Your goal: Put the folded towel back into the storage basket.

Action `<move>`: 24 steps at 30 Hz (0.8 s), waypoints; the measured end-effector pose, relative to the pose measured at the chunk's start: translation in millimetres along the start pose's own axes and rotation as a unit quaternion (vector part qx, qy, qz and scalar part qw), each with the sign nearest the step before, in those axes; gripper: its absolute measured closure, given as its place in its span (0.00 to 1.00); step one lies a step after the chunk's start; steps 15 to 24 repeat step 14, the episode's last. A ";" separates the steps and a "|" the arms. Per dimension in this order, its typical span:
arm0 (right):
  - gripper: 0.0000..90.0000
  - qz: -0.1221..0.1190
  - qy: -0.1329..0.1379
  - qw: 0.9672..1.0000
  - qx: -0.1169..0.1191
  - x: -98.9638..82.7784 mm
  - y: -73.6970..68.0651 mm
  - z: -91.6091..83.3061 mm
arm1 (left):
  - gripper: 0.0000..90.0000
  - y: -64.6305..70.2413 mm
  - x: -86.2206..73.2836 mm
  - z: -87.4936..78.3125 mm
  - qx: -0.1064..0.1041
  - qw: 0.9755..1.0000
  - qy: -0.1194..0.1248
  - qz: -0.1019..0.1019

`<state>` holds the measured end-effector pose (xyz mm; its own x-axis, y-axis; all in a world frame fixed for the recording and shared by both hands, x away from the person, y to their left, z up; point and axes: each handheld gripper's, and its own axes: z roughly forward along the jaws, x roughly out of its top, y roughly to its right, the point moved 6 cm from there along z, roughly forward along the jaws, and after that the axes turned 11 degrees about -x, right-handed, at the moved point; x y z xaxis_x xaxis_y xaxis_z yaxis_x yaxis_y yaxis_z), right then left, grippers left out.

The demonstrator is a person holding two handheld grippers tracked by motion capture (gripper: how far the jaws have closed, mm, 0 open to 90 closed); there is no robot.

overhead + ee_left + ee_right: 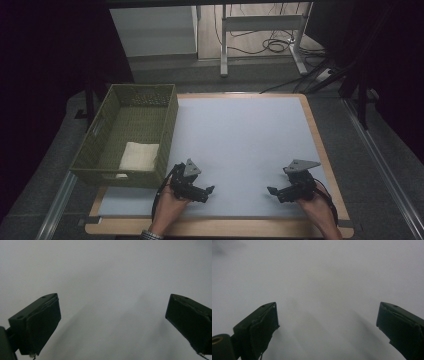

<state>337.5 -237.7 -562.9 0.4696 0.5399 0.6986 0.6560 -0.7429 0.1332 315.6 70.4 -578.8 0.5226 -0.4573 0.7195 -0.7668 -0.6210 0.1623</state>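
Observation:
A person's hands hold two black grippers low over the pale grey mat [240, 135] near the table's front edge. My left gripper [209, 191] lies at the front left and points right toward the middle. Its jaws stand wide apart in the left gripper view, with bare mat between them: left gripper [112, 325] open. My right gripper [271, 190] lies at the front right and points left. Its jaws are likewise wide apart over bare mat: right gripper [327, 330] open. Neither holds anything.
A green woven basket [167, 120] stands on the table's left side, with a folded white cloth [138, 156] in its near end. The wooden table edge [320, 145] frames the mat. Beyond the table are desk legs and cables [272, 45] on the floor.

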 end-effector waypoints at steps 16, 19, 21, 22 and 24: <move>0.03 -0.014 0.004 1.000 -0.019 -8.9 -4.4 8.4 | 0.00 -4.0 -8.4 9.1 0.001 1.000 -0.018 -0.010; 0.03 -0.014 0.004 1.000 -0.019 -8.9 -4.4 8.4 | 0.00 -4.0 -8.4 9.1 0.001 1.000 -0.018 -0.010; 0.03 -0.014 0.004 1.000 -0.019 -8.9 -4.4 8.4 | 0.00 -4.0 -8.4 9.1 0.001 1.000 -0.018 -0.010; 0.03 -0.014 0.004 1.000 -0.019 -8.9 -4.4 8.4 | 0.00 -4.0 -8.4 9.1 0.001 1.000 -0.018 -0.010; 0.03 -0.014 0.004 1.000 -0.019 -8.9 -4.4 8.4 | 0.00 -4.0 -8.4 9.1 0.001 1.000 -0.018 -0.010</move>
